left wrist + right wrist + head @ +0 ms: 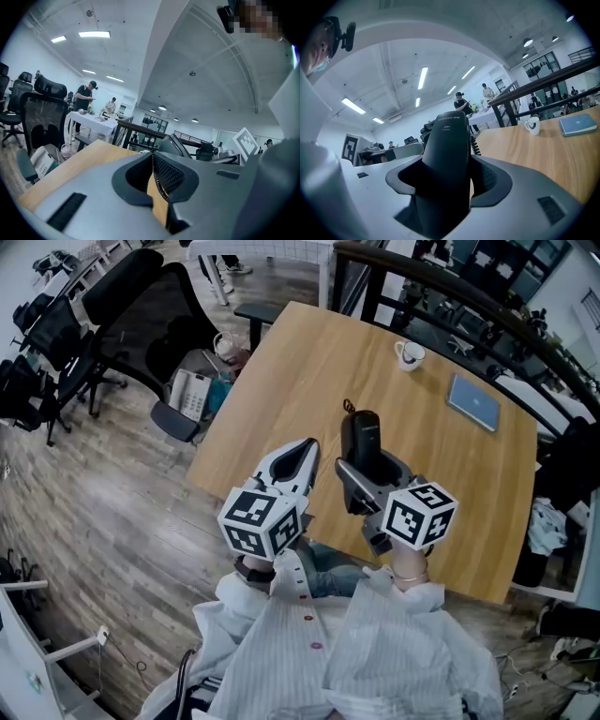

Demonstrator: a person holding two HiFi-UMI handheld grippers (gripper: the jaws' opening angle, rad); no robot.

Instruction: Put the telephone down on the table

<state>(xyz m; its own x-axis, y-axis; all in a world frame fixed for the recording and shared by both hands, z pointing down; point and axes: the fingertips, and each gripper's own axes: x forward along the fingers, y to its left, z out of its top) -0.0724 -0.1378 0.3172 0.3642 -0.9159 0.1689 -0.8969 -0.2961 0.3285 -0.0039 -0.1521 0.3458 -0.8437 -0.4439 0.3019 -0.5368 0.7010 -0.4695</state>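
A black telephone handset (361, 439) stands upright over the near part of the wooden table (281, 381), and my right gripper (371, 470) is shut on its lower half. In the right gripper view the handset (447, 154) fills the space between the jaws, with a coiled cord (476, 143) trailing behind it. My left gripper (302, 457) hovers just left of it, above the table's near edge. Its jaws are shut with nothing in them (153, 174).
A white mug (409, 354) and a blue notebook (473, 401) lie on the far right of the table. A white desk phone base (191, 394) rests on a chair seat left of the table, beside a black office chair (141, 306). A dark railing runs behind.
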